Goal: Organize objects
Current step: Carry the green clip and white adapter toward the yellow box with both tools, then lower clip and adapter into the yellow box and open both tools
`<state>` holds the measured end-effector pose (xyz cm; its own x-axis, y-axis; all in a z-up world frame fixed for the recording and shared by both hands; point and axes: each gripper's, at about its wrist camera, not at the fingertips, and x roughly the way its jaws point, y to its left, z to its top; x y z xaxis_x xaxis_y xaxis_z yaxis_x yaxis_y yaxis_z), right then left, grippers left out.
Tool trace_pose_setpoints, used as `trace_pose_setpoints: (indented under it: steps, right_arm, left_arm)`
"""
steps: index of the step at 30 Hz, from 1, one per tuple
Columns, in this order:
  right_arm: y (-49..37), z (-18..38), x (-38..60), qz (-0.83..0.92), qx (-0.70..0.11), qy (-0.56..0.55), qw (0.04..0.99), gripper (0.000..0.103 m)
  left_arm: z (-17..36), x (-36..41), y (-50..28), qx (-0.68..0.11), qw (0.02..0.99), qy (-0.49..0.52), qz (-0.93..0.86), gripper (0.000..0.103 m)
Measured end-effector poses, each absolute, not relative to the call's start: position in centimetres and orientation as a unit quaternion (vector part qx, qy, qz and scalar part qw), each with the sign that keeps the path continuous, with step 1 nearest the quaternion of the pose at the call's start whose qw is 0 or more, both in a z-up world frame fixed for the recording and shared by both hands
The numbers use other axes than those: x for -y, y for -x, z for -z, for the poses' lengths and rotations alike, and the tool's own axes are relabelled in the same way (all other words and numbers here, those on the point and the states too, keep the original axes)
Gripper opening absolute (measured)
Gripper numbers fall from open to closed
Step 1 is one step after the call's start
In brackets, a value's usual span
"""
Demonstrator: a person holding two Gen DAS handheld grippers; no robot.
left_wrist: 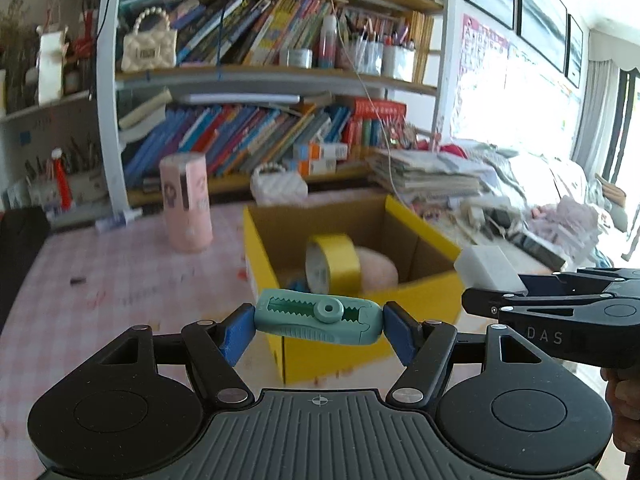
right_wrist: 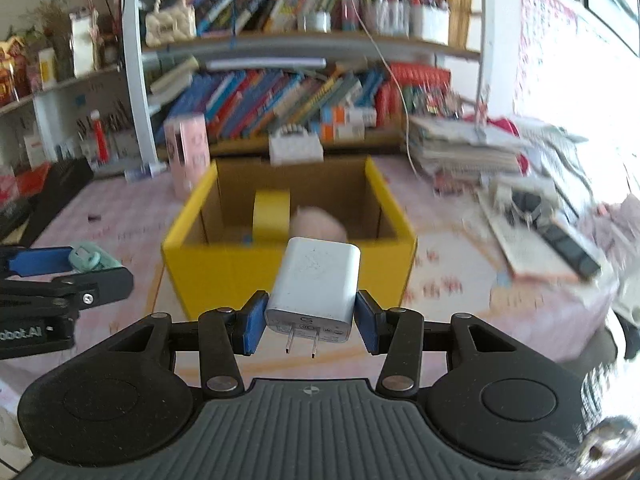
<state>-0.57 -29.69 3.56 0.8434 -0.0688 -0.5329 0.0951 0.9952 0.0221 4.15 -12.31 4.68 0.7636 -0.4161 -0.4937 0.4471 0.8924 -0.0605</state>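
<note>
Fingers of both grippers are loaded. Left gripper (left_wrist: 319, 326): blue fingers (left_wrist: 236, 334) clamped end-on against a teal toothed plastic clip (left_wrist: 318, 318), held crosswise, slightly tilted. Right gripper (right_wrist: 311, 322): fingers (right_wrist: 253, 326) part closed on the sides of a white USB wall charger (right_wrist: 314, 294), prongs pointing back toward the camera.

Largest to smallest:
- Pink checked counter (left_wrist: 100, 280) under everything.
- Yellow cardboard box (right_wrist: 212, 264), open top, just ahead of both pairs of fingers and below them; the clip sits before its near corner in the left view.
- Inside the box, beyond the fingers: yellow tape roll (left_wrist: 334, 262) on edge, a pale pink rounded object (left_wrist: 380, 268) beside it (blurred, identity unclear).
- Pink cylindrical container (left_wrist: 187, 200) ahead-left of the left fingers, outside the box.

Step in hand, judged: carrying both items to the box for drop-off; neither is over the opening yet.

Next move calls for: advance each gripper past the near wall until its item is above the open interior, then spread the fingers. Grippers are close side by side; stagger the releases to avoid a knock. The tape roll may tip if struck.
</note>
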Motion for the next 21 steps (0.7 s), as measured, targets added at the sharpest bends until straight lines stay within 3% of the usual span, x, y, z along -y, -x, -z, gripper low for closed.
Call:
trace_pose_setpoints:
  steps: [9,21]
  right_arm:
    - [-5.8,-4.4,33.6,0.014,-0.255,-0.008,0.967,0.044]
    - [-12.3,-0.7,35.7,-0.063,-0.324,0.023,0.944,0.044]
  left_arm:
    - [-5.2,16.6,-9.3,-0.252,0.946,-0.038,0.199,0.069]
    - [-2.0,19.8,-13.2,-0.304,0.938,-0.049,0.158,0.069]
